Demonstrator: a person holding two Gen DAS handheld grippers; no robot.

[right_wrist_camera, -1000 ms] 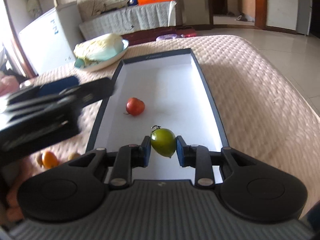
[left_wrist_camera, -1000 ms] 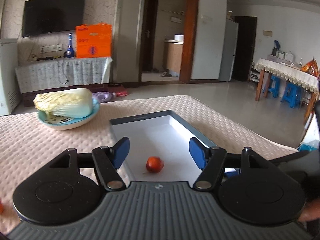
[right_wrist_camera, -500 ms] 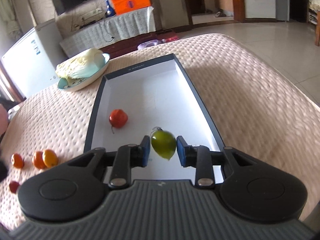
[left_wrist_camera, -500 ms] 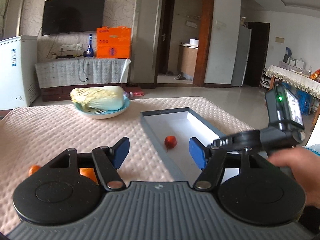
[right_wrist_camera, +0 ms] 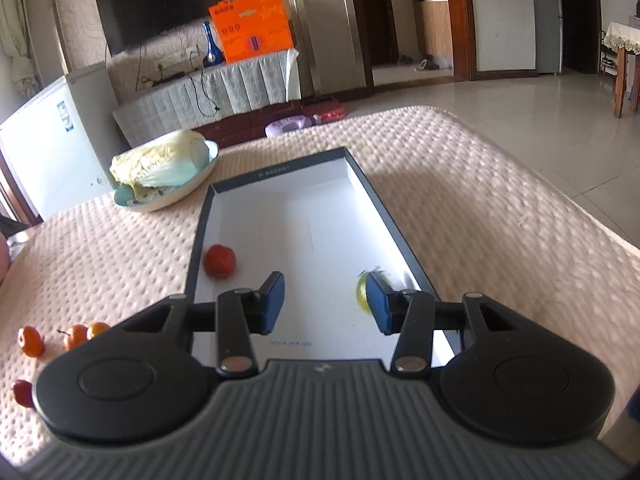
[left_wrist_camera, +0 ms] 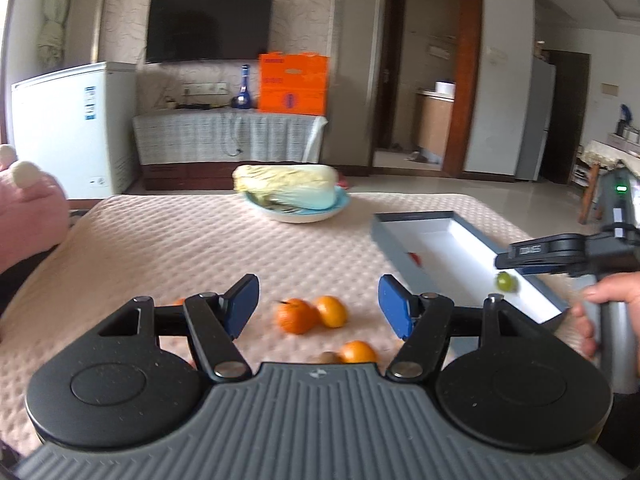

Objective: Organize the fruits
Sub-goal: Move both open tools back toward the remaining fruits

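A long dark-rimmed white tray [right_wrist_camera: 400,236] lies on the quilted table, with a red fruit [right_wrist_camera: 219,261] inside by its left wall. My right gripper [right_wrist_camera: 325,305] is open above the tray's near end. A blurred green fruit [right_wrist_camera: 362,290] shows loose beside its right finger; it also shows in the left wrist view [left_wrist_camera: 505,281] under that gripper. My left gripper [left_wrist_camera: 316,306] is open and empty over several orange fruits [left_wrist_camera: 296,316] on the table, left of the tray [left_wrist_camera: 390,236].
A blue bowl with a cabbage [left_wrist_camera: 292,192] stands behind the fruits. More small red and orange fruits [right_wrist_camera: 30,340] lie left of the tray. A pink object [left_wrist_camera: 28,216] is at the table's left edge.
My right gripper has opened and let go of the green fruit, which drops into the tray. My left gripper has swung left from the tray to over the orange fruits.
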